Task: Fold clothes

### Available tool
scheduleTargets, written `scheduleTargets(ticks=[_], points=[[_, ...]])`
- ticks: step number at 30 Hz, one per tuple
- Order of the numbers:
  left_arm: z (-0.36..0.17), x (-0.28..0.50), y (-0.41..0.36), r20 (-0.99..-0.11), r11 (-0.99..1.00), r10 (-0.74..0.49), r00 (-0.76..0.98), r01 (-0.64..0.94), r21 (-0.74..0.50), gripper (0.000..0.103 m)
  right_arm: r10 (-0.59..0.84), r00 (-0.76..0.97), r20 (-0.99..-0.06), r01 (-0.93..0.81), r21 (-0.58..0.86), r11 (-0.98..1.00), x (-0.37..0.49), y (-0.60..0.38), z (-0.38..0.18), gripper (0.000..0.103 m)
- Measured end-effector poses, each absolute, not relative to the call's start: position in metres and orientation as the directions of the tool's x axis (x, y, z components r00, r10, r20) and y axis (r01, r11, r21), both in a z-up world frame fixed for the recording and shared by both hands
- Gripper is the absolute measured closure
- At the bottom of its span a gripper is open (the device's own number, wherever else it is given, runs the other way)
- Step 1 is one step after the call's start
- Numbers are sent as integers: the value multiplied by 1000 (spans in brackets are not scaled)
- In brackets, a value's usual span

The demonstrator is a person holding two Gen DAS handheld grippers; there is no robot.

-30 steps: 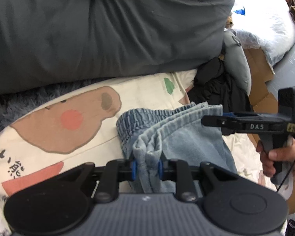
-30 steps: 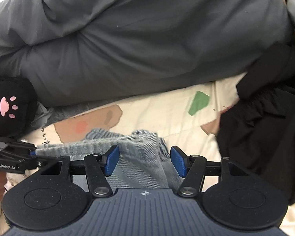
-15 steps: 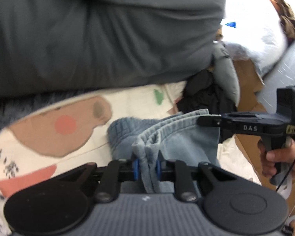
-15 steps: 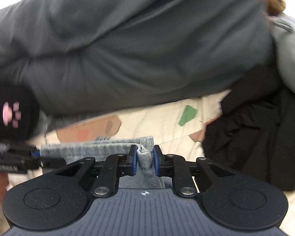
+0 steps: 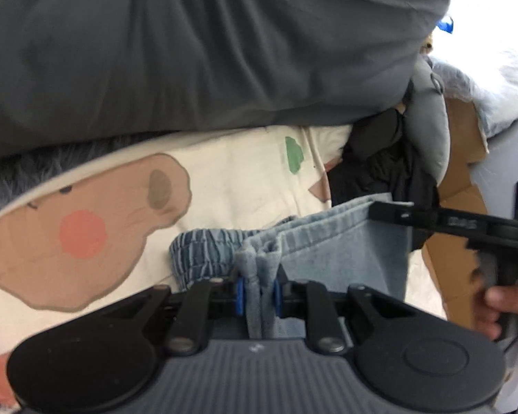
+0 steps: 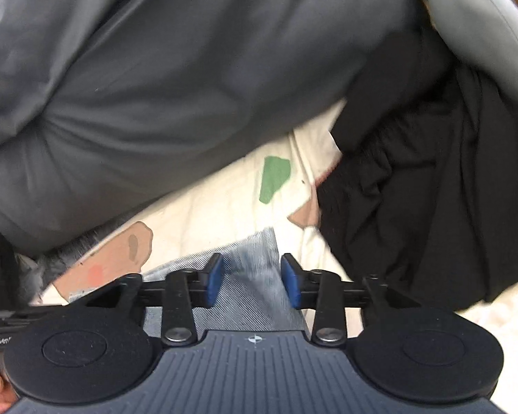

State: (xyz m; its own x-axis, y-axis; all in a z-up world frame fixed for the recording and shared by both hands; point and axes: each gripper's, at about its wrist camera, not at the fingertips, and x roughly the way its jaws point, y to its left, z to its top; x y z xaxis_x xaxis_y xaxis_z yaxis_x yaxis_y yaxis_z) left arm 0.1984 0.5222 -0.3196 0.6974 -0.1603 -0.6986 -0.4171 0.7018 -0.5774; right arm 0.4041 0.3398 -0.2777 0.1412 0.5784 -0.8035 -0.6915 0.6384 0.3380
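Light blue denim trousers lie on a cream bed sheet, their elastic waistband bunched to the left. My left gripper is shut on a gathered fold of the denim, which sticks up between its blue pads. My right gripper is opening. Its blue pads stand apart with a strip of denim lying between them, and neither pad presses on it. In the left wrist view the right gripper reaches in from the right at the cloth's far corner, held by a hand.
A thick dark grey duvet fills the back. The cream sheet carries a brown bear print. A black garment is heaped to the right, with a grey cushion and cardboard beyond it.
The right gripper, open a second ago, shut on the denim edge and has now opened again while rolling. The left gripper kept its grip and shifted slightly.
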Motion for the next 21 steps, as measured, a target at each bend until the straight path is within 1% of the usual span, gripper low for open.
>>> scheduleTargets(ticks=[1,2,3,4,5,6,8,10,11,13,14,15,16,17,19,20,21], points=[[-320,196,522,-689,697,-159,707,-413,-585,82,583,127,-803,-687,352,635,406,335,-281,54],[-321,193,522,-680,691,-159,716,-411,-595,82,584,116,-803,-687,359,632,407,329,-284,54],[-321,191,523,-670,683,-162,724,-409,-606,81,588,106,-802,-686,369,627,408,324,-287,56],[-321,188,524,-661,674,-165,732,-406,-617,80,604,96,-791,-682,390,619,410,318,-287,62],[-321,187,524,-654,666,-167,738,-405,-626,80,624,86,-777,-675,415,610,411,313,-286,85],[-320,185,525,-648,659,-169,743,-403,-635,81,644,77,-761,-669,440,600,413,307,-285,96],[-317,184,527,-635,648,-172,753,-399,-649,86,686,53,-725,-665,487,566,418,299,-280,97],[-312,183,528,-623,640,-172,763,-394,-660,87,675,75,-734,-688,451,568,419,300,-275,97],[-306,182,527,-616,646,-165,770,-388,-657,87,661,92,-744,-693,429,580,418,302,-275,97],[-297,185,524,-604,663,-162,781,-367,-653,87,634,143,-760,-690,382,615,418,306,-272,88],[-297,188,522,-624,685,-144,768,-378,-623,87,622,179,-762,-680,361,638,418,306,-269,77],[-298,192,520,-648,709,-121,752,-391,-587,86,627,201,-752,-672,360,647,418,302,-265,60],[-302,195,518,-679,733,-92,729,-412,-541,85,642,214,-736,-666,371,647,419,296,-260,56],[-307,197,516,-699,744,-72,711,-428,-512,85,657,230,-718,-669,373,643,418,288,-255,54],[-305,192,513,-701,755,-36,712,-440,-485,80,668,250,-701,-674,369,640,411,270,-246,54],[-300,188,511,-696,769,-8,718,-440,-463,70,670,247,-700,-672,375,639,408,260,-243,54],[-295,184,508,-689,782,20,725,-440,-441,67,672,240,-701,-674,378,634,403,250,-242,54]])
